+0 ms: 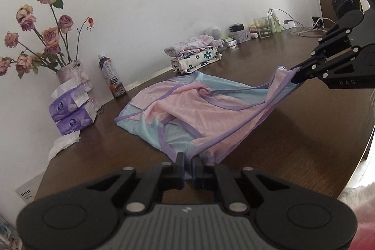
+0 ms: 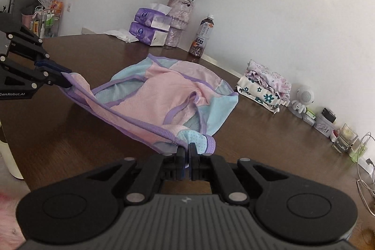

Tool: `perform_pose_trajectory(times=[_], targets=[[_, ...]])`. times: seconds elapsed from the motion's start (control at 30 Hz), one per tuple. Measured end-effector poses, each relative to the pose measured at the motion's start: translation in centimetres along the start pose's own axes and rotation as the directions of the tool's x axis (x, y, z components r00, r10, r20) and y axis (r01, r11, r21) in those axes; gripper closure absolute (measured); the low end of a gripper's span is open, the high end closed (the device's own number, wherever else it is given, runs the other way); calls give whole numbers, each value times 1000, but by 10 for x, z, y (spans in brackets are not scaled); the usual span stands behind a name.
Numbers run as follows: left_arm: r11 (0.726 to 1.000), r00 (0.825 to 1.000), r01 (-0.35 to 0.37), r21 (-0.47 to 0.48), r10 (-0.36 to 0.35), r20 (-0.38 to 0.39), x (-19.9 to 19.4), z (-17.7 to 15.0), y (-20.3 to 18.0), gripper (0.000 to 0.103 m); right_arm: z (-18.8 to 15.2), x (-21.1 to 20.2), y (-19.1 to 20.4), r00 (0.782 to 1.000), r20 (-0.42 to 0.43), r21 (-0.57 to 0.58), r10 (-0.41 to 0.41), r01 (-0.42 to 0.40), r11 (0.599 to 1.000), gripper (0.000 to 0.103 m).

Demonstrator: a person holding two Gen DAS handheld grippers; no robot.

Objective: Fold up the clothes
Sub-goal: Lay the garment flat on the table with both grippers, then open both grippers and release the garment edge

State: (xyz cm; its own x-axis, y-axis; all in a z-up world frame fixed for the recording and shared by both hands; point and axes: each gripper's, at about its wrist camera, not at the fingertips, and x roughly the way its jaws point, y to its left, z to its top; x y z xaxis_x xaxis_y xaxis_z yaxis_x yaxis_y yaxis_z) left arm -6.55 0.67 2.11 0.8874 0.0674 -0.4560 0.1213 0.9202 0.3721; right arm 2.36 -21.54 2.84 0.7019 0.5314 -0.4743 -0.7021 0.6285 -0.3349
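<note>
1. The table (image 1: 293,109) is dark wood, with its far edge along a white wall.
2. The garment (image 1: 187,107), pink and pale blue with purple trim, lies mid-table; its near edge is lifted off the wood.
3. A pile of folded clothes (image 1: 194,55) sits at the far edge.
4. The left gripper (image 1: 187,164) is clamped on one near corner; the right gripper (image 2: 186,154) is clamped on the other, level and well apart, stretching the hem taut.
5. Judging by this, a fold is starting; next, both corners likely need carrying toward the far edge together.
</note>
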Motion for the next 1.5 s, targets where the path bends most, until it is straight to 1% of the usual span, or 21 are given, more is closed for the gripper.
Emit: perform_pose_trajectory(times=[0.2, 0.27, 0.5, 0.6, 0.63, 0.67, 0.7, 0.73, 0.77, 0.9, 0.97, 1.03, 1.07, 1.1, 1.17, 1.27, 1.33, 1.4, 1.47, 1.5], targets=[[1000, 1000, 3, 18, -3, -7, -6, -13, -8, 98, -18, -4, 13, 1000, -2, 0, -26, 26, 1000, 101], [1000, 1000, 8, 21, -8, -10, -8, -18, -11, 95, -23, -5, 14, 1000, -11, 13, -22, 22, 1000, 101], [999, 999, 42, -4, -42, -31, -12, -24, -12, 91, -33, -9, 13, 999, -42, 46, -2, 3, 999, 99], [997, 997, 69, -30, -70, -34, -15, -26, -11, 90, -37, -14, 12, 998, -55, 61, 15, -12, 998, 95], [996, 996, 80, -39, -81, -33, -16, -26, -10, 86, -39, -17, 12, 998, -57, 67, 20, -16, 998, 89], [995, 995, 90, -50, -92, -33, -17, -26, -8, 79, -40, -20, 11, 998, -56, 77, 25, -21, 997, 80], [992, 994, 106, -65, -108, -31, -19, -27, -5, 76, -41, -24, 9, 998, -56, 92, 36, -31, 995, 73], [988, 991, 127, -84, -130, -30, -21, -27, -1, 69, -42, -28, 6, 997, -56, 113, 54, -47, 992, 63], [984, 988, 148, -103, -151, -28, -23, -27, 4, 65, -42, -32, 3, 996, -55, 137, 74, -66, 988, 61], [954, 974, 224, -197, -229, 0, -31, -25, 21, 63, -39, -44, -15, 991, -15, 255, 130, -122, 959, 60], [939, 969, 246, -239, -247, 27, -30, -19, 30, 61, -34, -43, -24, 989, 24, 306, 147, -147, 941, 59], [924, 964, 265, -276, -260, 54, -28, -12, 39, 61, -27, -36, -33, 989, 49, 338, 138, -147, 930, 59], [920, 963, 268, -287, -261, 62, -26, -8, 42, 61, -23, -32, -36, 990, 53, 345, 130, -140, 928, 59], [921, 965, 262, -287, -256, 61, -23, -4, 45, 61, -19, -27, -39, 991, 55, 349, 124, -136, 927, 59], [928, 967, 252, -274, -251, 40, -13, 5, 50, 61, -15, -17, -44, 991, 39, 356, 131, -136, 925, 59], [930, 959, 272, -247, -283, -11, 4, 13, 54, 64, -10, 0, -49, 989, 7, 367, 148, -140, 920, 61], [929, 950, 287, -234, -307, -51, 15, 17, 57, 65, -8, 10, -52, 987, -14, 374, 159, -142, 916, 64], [923, 937, 309, -228, -337, -93, 24, 15, 57, 66, -13, 16, -50, 985, -37, 381, 171, -144, 913, 64], [916, 921, 340, -212, -370, -124, 28, 12, 55, 72, -17, 20, -48, 983, -54, 380, 176, -142, 914, 66], [919, 917, 345, -193, -373, -140, 30, 9, 52, 72, -19, 22, -47, 982, -62, 378, 177, -141, 915, 66]])
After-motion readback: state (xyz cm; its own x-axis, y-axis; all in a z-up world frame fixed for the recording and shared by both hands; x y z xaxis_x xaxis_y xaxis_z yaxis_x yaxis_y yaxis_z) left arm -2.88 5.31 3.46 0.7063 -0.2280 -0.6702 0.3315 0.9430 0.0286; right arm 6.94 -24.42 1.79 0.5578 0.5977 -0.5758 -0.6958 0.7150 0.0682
